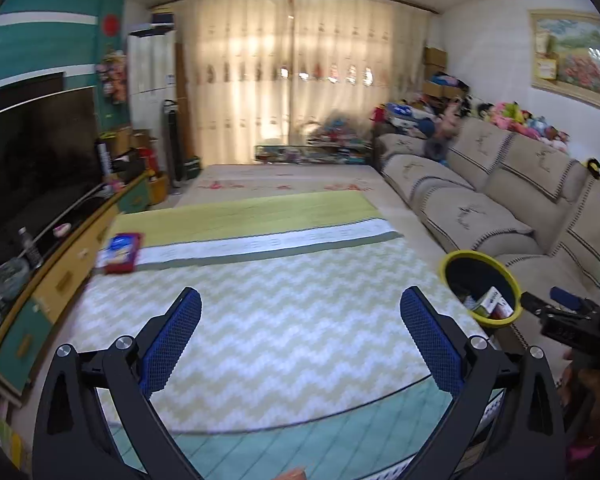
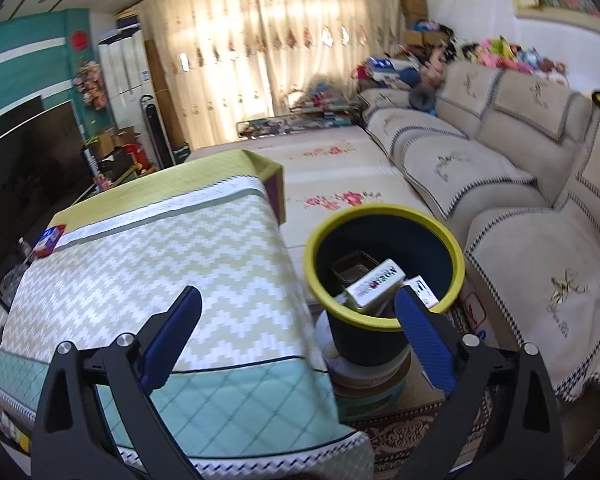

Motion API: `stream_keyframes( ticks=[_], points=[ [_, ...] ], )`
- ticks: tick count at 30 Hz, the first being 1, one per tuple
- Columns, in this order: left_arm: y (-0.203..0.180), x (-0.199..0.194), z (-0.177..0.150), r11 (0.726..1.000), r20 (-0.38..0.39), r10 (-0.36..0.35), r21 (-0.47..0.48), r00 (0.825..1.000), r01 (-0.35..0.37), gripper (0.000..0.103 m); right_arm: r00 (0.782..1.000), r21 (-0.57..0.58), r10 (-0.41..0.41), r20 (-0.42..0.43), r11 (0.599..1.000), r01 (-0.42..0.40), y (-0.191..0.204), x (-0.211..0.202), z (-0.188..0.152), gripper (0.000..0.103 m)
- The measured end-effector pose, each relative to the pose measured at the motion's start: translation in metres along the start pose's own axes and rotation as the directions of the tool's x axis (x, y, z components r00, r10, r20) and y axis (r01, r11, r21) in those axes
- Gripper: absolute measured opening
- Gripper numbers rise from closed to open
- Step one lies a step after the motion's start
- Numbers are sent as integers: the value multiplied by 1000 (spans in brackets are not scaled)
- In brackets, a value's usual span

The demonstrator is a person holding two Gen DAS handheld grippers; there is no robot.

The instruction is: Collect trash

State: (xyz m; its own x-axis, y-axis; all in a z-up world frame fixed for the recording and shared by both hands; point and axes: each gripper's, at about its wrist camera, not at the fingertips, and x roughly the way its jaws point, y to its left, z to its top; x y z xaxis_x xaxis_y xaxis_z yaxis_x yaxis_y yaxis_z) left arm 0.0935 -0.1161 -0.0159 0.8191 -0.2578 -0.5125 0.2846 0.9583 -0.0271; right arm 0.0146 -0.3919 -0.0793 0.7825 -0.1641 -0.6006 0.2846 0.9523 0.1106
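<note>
Living room, curtained window behind; low worktop (image 1: 284, 320) under a zigzag cloth. Trash remaining: one flat red-and-blue packet (image 1: 121, 252) at the worktop's far left corner, well apart from both grippers. Judged light, thin, possibly crinkly; best pinched across a short edge. Bin (image 2: 384, 264), yellow-rimmed, stands just beside the worktop, small cartons (image 2: 374, 284) inside. Left gripper (image 1: 300, 340): fingers spread wide, empty. Right gripper (image 2: 296, 338): fingers wide, empty, near the bin. Sofa (image 2: 500, 184) beyond.
</note>
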Motion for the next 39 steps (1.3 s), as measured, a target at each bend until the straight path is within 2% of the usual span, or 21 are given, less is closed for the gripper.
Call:
stream_keyframes(
  ticks=[7, 11, 18, 28, 39],
  points=[
    [44, -52, -25, 995, 66, 44, -90, 997, -38, 98, 999, -56, -13, 41, 998, 16, 21, -36, -6, 96],
    [48, -75, -37, 994, 91, 59, -95, 994, -50, 98, 998, -75, -13, 61, 997, 18, 25, -50, -10, 96],
    [42, -89, -39, 992, 109, 86, -98, 990, -75, 98, 997, -77, 5, 81, 997, 1, 30, -60, -14, 96],
    [41, -81, -41, 992, 72, 70, -108, 995, -62, 98, 996, -79, 10, 84, 997, -3, 35, -60, -11, 96],
    [42, -77, -40, 992, 63, 69, -108, 996, -62, 98, 996, -78, 11, 84, 997, -4, 40, -59, -10, 96]
  ],
)
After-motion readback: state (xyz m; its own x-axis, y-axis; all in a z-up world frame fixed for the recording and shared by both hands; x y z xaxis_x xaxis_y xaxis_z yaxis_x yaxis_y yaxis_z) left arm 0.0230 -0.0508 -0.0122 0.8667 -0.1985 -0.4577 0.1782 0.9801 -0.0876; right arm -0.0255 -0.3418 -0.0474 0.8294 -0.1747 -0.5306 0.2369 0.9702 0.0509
